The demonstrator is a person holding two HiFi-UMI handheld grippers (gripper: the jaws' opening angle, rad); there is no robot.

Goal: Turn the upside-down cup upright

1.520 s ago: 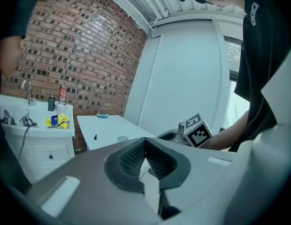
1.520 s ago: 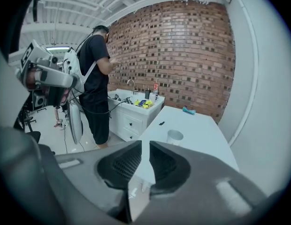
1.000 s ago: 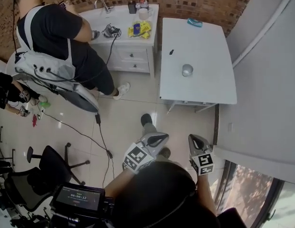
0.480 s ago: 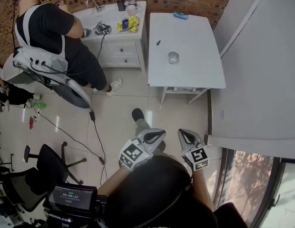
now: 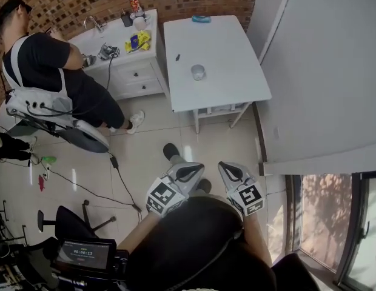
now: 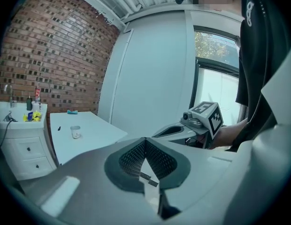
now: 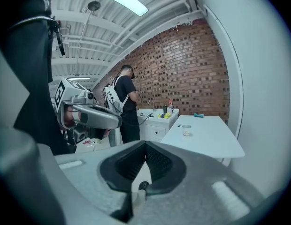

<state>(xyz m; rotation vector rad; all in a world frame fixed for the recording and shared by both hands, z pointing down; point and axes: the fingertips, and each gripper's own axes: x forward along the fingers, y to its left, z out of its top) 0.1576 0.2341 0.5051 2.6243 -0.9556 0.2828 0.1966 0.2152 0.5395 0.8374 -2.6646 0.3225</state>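
A small pale cup [image 5: 198,72] stands on the white table [image 5: 227,71] far ahead, its base up; it shows small in the left gripper view as the cup [image 6: 75,132] and in the right gripper view as the cup [image 7: 186,130]. My left gripper [image 5: 189,172] and right gripper [image 5: 228,172] are held side by side over the floor, well short of the table. Each has its jaws closed together with nothing between them. From the left gripper view the right gripper [image 6: 171,131] shows at the right.
A person in a black shirt [image 5: 48,65] stands at a white sink cabinet [image 5: 124,47] left of the table. A small dark item [image 5: 177,57] and a teal object [image 5: 201,19] lie on the table. Cables [image 5: 115,168] and an office chair [image 5: 60,223] are on the tiled floor. A white wall [image 5: 321,71] runs on the right.
The view has shifted: table and cup now sit further left and higher in the head view. Both grippers have moved a little left and closer together, still shut.
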